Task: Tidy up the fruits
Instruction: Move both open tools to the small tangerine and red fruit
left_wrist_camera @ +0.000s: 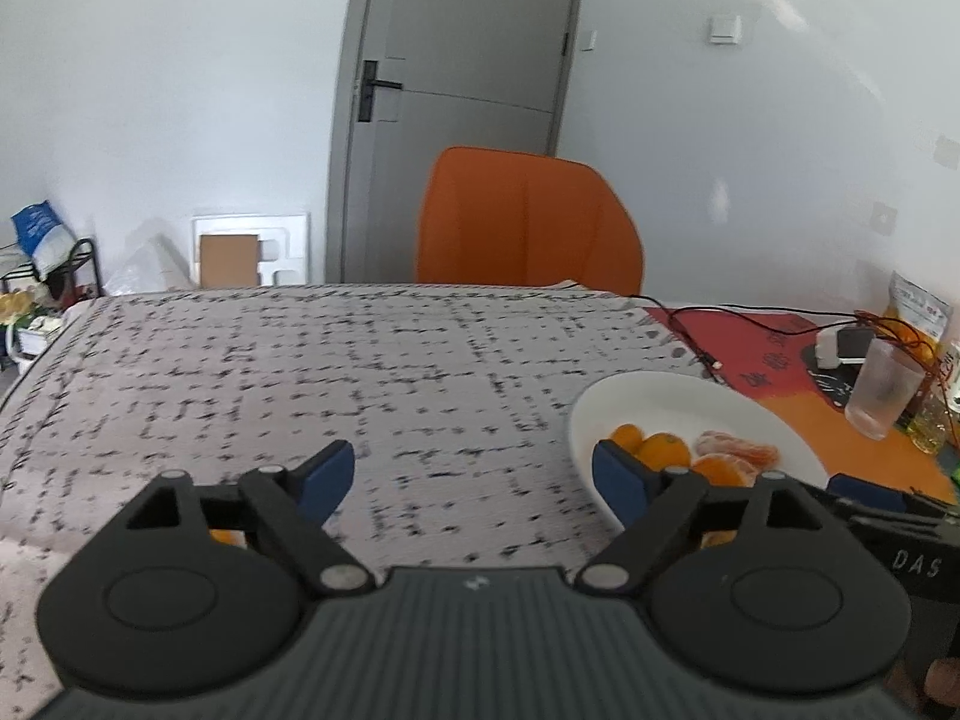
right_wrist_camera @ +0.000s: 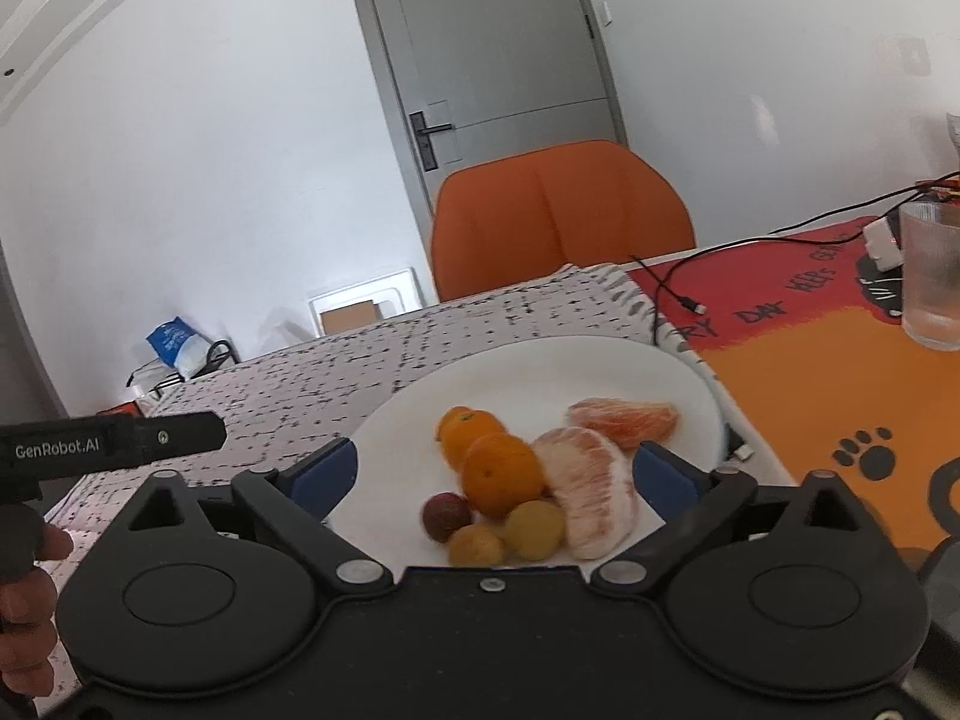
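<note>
Viewing along my right gripper (right_wrist_camera: 489, 477), I find its jaws spread wide with nothing pinched; they flank the near part of a white plate (right_wrist_camera: 600, 360) on the worktop (right_wrist_camera: 336, 378). The plate holds two mandarins (right_wrist_camera: 501, 471), two peeled citrus segments (right_wrist_camera: 591, 492), two small yellow fruits (right_wrist_camera: 534, 528) and one dark red fruit (right_wrist_camera: 445, 516), all clustered together. My left gripper (left_wrist_camera: 474, 471) is likewise spread and empty, over the speckled cloth (left_wrist_camera: 336, 372), just left of the plate. A clear tumbler (right_wrist_camera: 933, 276) stands well apart on the orange mat (right_wrist_camera: 840, 372). An orange chair (right_wrist_camera: 558, 210) stands behind the worktop.
</note>
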Action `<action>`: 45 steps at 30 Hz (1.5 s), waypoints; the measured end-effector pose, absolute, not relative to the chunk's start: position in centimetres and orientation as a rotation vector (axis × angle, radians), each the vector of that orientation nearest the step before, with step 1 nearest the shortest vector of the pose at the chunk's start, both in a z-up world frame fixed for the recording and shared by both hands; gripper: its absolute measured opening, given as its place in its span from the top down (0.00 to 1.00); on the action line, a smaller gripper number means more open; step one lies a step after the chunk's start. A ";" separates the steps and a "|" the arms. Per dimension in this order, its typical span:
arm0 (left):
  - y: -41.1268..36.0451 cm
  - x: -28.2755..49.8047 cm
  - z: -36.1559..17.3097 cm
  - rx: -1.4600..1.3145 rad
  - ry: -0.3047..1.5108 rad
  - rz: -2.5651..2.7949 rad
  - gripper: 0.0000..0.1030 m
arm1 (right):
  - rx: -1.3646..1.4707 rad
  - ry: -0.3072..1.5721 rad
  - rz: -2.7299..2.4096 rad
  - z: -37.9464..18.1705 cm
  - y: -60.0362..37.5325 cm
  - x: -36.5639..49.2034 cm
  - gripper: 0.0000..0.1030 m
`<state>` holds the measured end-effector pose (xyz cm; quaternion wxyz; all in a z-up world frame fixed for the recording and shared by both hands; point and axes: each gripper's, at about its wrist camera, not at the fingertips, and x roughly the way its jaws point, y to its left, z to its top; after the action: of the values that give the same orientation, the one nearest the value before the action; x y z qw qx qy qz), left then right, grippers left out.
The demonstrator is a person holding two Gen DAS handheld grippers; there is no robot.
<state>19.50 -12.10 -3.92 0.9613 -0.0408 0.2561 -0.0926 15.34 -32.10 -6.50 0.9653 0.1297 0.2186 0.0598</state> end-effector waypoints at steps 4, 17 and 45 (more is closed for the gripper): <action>-10.4 18.7 -4.0 -0.086 0.524 -0.159 0.15 | 0.271 0.454 0.138 -6.5 -31.0 15.2 0.00; -5.7 16.5 -4.8 -0.114 0.547 -0.102 0.13 | 0.246 0.478 0.160 -6.5 -28.1 14.3 0.00; 1.0 13.6 -7.1 -0.160 0.601 -0.023 0.13 | 0.153 0.539 0.313 -6.9 -20.5 14.1 0.00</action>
<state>13.59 1.00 -7.10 0.9520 -0.0787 0.2955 -0.0113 14.11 -20.52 -6.87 0.9489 0.0752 0.2651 0.1540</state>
